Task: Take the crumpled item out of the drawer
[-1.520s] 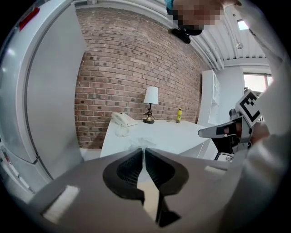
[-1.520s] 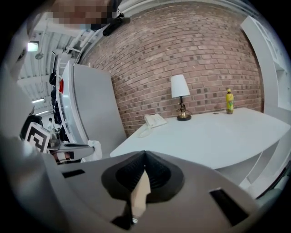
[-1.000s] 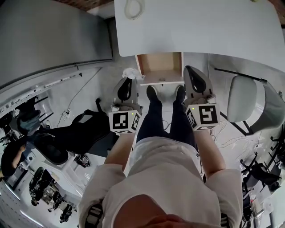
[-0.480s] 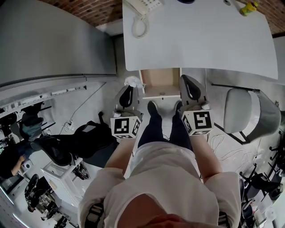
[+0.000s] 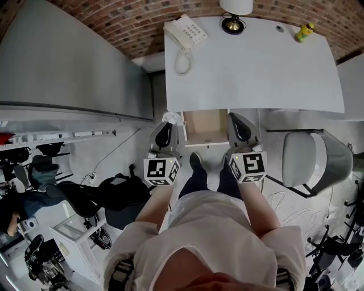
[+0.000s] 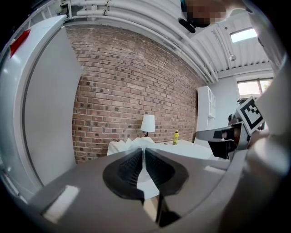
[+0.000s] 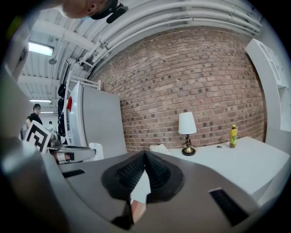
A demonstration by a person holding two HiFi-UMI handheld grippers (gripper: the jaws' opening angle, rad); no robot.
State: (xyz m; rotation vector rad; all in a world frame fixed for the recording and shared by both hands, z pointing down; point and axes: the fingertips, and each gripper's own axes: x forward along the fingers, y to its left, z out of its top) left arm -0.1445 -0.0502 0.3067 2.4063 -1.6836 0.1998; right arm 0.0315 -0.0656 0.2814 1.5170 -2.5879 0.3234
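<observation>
The crumpled item (image 5: pixel 170 117) is a white wad of paper, pinched at the tip of my left gripper (image 5: pixel 166 123), which is shut on it just left of the open wooden drawer (image 5: pixel 205 122). In the left gripper view the wad (image 6: pixel 129 144) bulges above the closed jaws of the left gripper (image 6: pixel 143 151). The right gripper (image 5: pixel 236 119) hovers at the drawer's right side with its jaws together and nothing in them. Its own view shows the right gripper (image 7: pixel 145 154) shut and aimed level at the desk.
A white desk (image 5: pixel 256 68) above the drawer carries a telephone (image 5: pixel 185 31), a lamp (image 5: pixel 234 17) and a yellow bottle (image 5: pixel 306 31). A grey cabinet (image 5: pixel 68 62) stands at left, a chair (image 5: pixel 307 159) at right, a black bag (image 5: pixel 114 190) on the floor.
Both grippers have lifted and the view has tilted up, bringing the whole desk top and brick wall into sight. The wad has stayed in the left gripper's jaws.
</observation>
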